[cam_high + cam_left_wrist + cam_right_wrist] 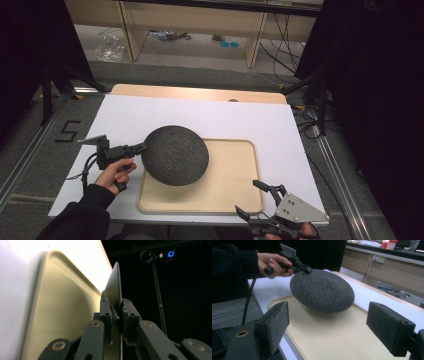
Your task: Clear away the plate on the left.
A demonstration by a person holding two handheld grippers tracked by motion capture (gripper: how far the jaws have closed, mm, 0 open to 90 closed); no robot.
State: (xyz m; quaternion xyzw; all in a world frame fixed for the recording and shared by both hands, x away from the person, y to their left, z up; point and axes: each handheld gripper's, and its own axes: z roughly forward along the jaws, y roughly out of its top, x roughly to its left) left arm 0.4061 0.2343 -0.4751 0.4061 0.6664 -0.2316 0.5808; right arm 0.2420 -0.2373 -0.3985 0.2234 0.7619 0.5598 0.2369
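Observation:
A round dark grey textured plate (175,155) hangs tilted above the left part of a beige tray (225,195). My left gripper (140,148) is shut on the plate's left rim and holds it off the tray. In the left gripper view the plate (113,287) runs edge-on between the closed jaws, with the tray (65,312) beneath. In the right gripper view the plate (322,290) floats over the tray (332,337), held by the far left gripper (307,269). My right gripper (260,197) stands open at the tray's near right corner, holding nothing.
The tray lies on a white sheet (150,115) that covers a wooden table (200,92). Black frame posts and cables stand at both sides. A black mark (67,131) sits on the floor to the left.

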